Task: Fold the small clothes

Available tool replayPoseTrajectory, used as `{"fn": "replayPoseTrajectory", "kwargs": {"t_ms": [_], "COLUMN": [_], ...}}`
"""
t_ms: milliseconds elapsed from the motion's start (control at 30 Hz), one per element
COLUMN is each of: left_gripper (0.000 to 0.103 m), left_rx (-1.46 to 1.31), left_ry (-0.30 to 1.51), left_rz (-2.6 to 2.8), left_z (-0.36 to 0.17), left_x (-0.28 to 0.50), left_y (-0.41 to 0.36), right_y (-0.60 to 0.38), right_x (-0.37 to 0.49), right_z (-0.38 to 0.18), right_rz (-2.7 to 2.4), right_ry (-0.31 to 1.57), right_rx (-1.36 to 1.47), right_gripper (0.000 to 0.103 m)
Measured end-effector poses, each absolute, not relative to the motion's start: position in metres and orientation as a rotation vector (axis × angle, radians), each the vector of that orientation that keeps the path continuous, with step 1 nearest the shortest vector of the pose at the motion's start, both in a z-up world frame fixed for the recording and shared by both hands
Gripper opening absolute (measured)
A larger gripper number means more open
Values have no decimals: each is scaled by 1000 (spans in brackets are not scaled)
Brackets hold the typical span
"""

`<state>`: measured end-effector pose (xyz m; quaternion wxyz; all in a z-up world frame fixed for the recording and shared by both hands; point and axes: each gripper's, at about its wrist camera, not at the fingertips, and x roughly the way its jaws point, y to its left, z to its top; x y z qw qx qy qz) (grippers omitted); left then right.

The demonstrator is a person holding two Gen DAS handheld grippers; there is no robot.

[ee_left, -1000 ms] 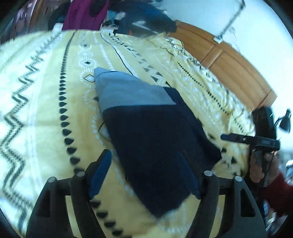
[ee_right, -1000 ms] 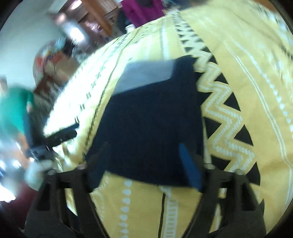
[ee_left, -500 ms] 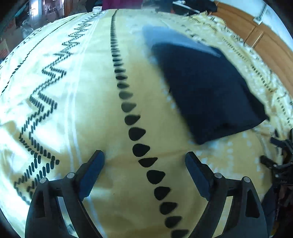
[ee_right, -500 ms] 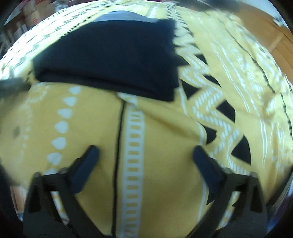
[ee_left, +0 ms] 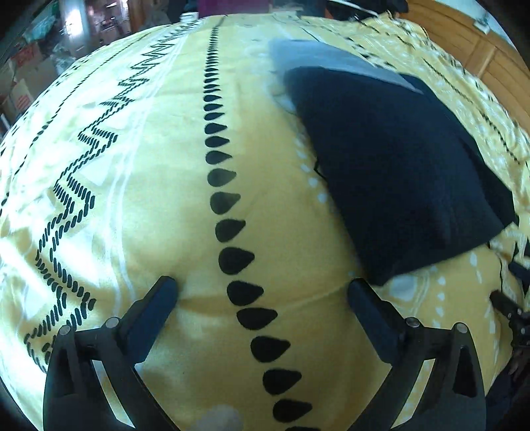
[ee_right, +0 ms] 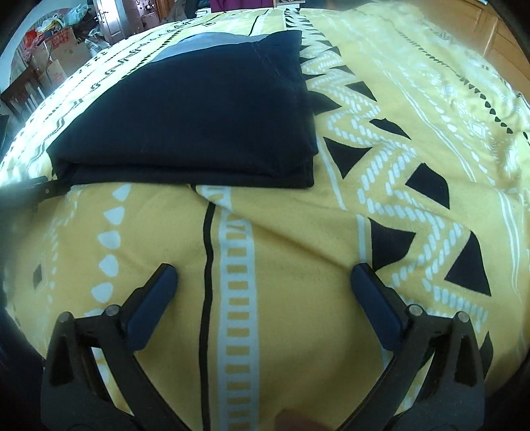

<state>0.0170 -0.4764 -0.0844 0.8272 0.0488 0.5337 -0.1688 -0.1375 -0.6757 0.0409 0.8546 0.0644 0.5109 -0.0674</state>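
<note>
The folded navy garment (ee_right: 198, 112) lay at twelve o'clock on the yellow bedspread (ee_right: 298, 248), probably soft and light, best pinched at its stacked near edge, while the left gripper (ee_left: 261, 291) and right gripper (ee_right: 263, 277) gaped empty.

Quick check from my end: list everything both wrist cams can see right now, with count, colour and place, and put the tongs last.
Folded garment: one, dark navy with a grey panel at its far end, lying flat on the bedspread ahead of both tongs, touched by neither.
Bedspread: one, yellow with black and white patterns, covering the whole work surface.
Wooden panelling: light brown, beyond the bed's far right edge in the left view.
Cardboard boxes: several, brown, in the room's far left background.
Magenta cloth: one, past the bed's far end; what it is cannot be told.
Left tongs: one, black with blue pads, open, empty, over bare bedspread.
Right tongs: one, black with blue pads, open, empty.
</note>
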Motion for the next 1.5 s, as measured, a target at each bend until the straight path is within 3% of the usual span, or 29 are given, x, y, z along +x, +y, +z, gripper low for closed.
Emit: {"fn": "replayPoseTrajectory", "kwargs": {"t_ms": [200,1000,1367,1500], "left_gripper": [103,103,103,103], "left_rx": [95,176,160,128], "left_ry": [1054,1055,720,608], "left_rz": [-353,-320,-370,-403], "left_z": [-86,-62,95,151], "left_x": [17,7,-43,-60], "left_y": [-477,-479,-501,-512], "right_y": [-675,-681,-663,-649], "right_x": [-137,-139,-155,-156], "right_z": [40,53,236,280], "right_rz": [-134,-172,-247,-265], "right_ry": [1072,1087,743,683], "right_rx": [140,159,44,34], "right_gripper": [103,103,103,103]}}
